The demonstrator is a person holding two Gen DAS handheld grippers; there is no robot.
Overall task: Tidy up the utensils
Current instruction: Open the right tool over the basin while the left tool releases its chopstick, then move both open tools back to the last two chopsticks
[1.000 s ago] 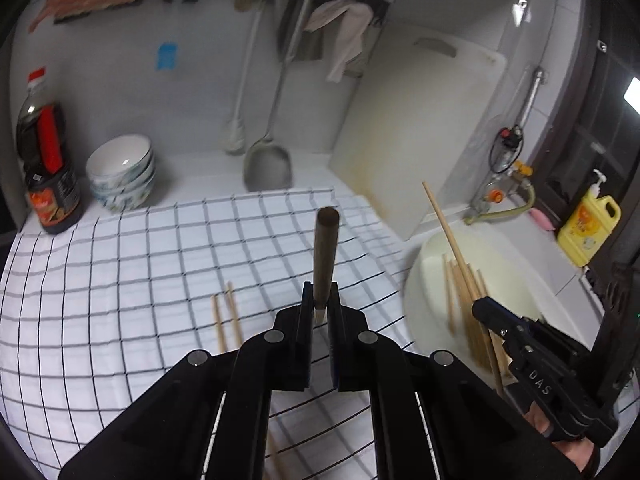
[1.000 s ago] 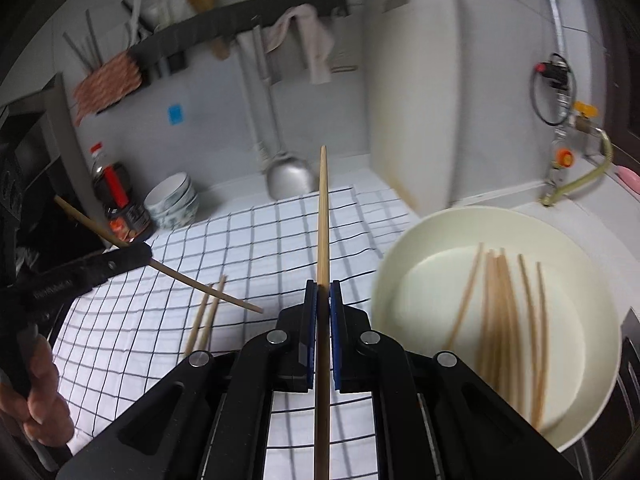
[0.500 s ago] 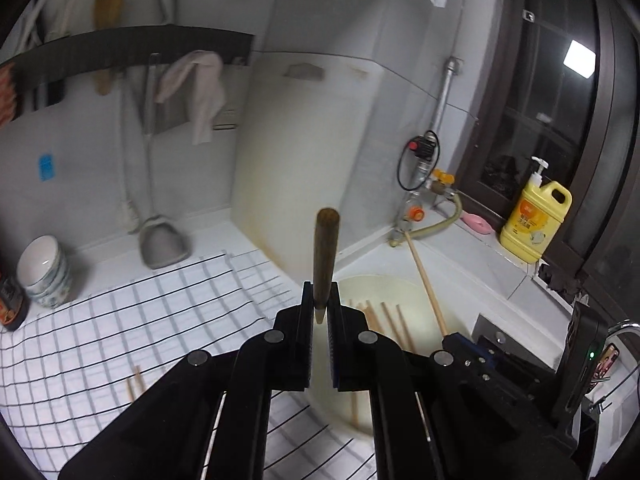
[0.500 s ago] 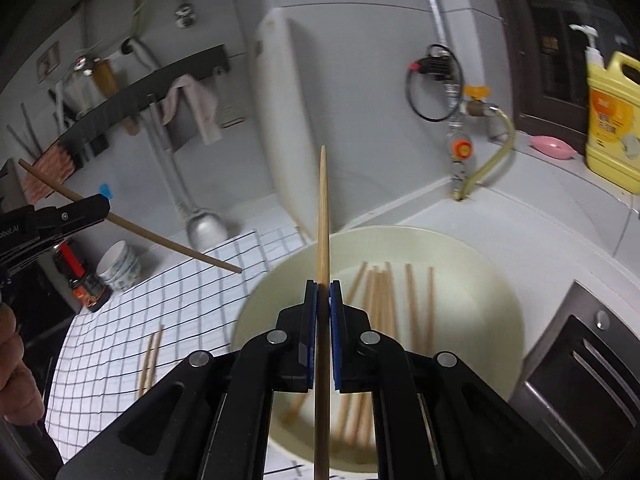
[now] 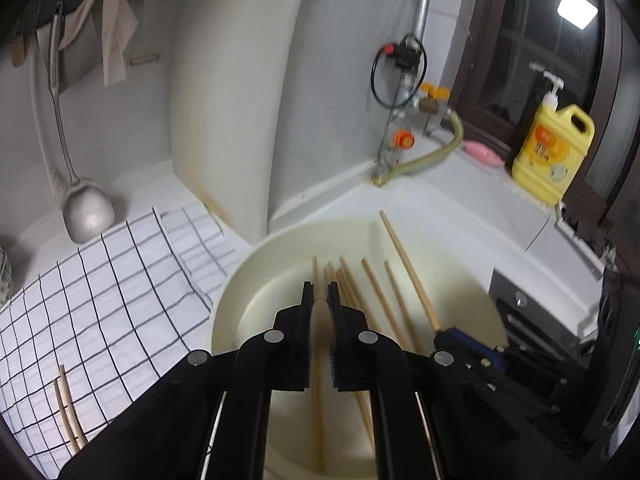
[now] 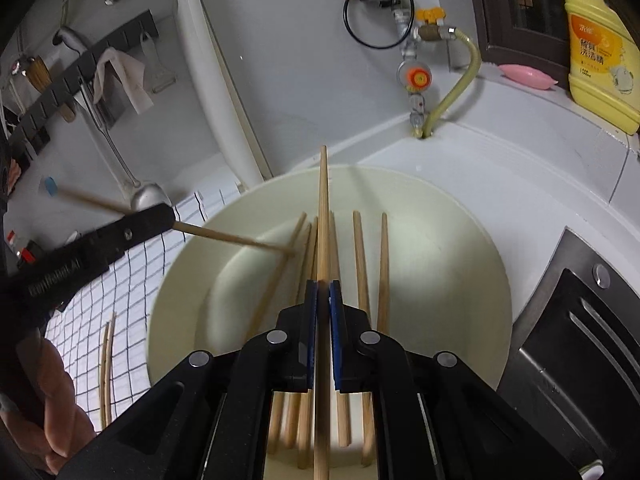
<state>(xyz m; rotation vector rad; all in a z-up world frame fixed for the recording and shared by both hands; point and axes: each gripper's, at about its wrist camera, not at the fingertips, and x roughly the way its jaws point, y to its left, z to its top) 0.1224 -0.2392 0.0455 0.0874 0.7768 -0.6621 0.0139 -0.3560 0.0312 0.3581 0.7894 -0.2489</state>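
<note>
My left gripper is shut on a wooden chopstick and hangs over the cream basin; from the right wrist view the stick slants down, its tip among the sticks in the basin. My right gripper is shut on another chopstick, held above the basin; the left wrist view shows it too. Several chopsticks lie in the basin. Two chopsticks lie on the checked cloth.
A white cutting board leans on the wall behind the basin. A metal ladle hangs at the left. A tap with hose, pink soap and a yellow detergent bottle stand at the right. A dark stove is right of the basin.
Both grippers have swung right from the checked cloth to over the basin and tilted down, each still holding its chopstick. The left one's stick tip has come down among the sticks in the basin.
</note>
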